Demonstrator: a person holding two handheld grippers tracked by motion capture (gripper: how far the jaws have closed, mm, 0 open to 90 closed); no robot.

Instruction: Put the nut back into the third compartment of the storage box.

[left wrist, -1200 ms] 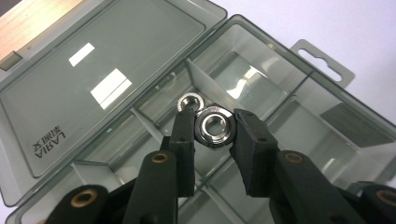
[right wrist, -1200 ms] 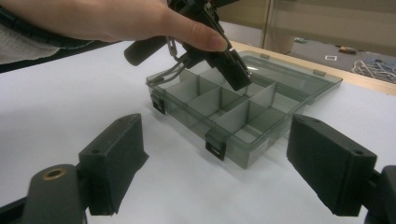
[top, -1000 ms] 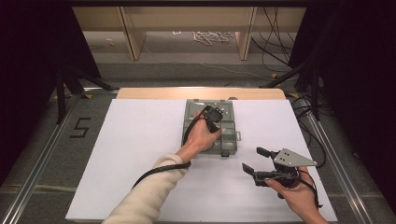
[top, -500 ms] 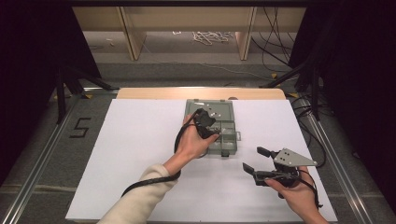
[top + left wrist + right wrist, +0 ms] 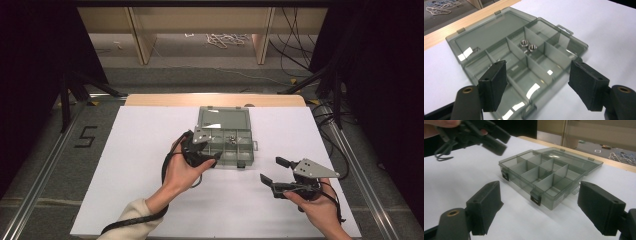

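Note:
An open grey see-through compartment box [image 5: 243,156] lies mid-table, its lid [image 5: 223,119] laid flat behind it. Two metal nuts [image 5: 528,45] rest in one middle compartment; the other compartments look bare. My left gripper [image 5: 210,148] hovers at the box's near-left corner. Its jaws have just been opening and now stand wide with nothing between them, and in the left gripper view [image 5: 537,72] they frame the box from above. My right gripper [image 5: 270,169] is held open to the right of the box, near the front, and in its own view [image 5: 539,192] it looks at the box's latch side [image 5: 535,198].
White sheet [image 5: 140,165] covers the table, with a wooden edge [image 5: 215,99] at the back. Cables [image 5: 222,38] lie on the floor beyond, a "5" mark [image 5: 86,136] on the floor at left. Dark stands [image 5: 67,95] flank both sides.
The left gripper has drawn back from over the box toward its near-left corner and its jaws have spread apart. The right gripper has stayed where it was.

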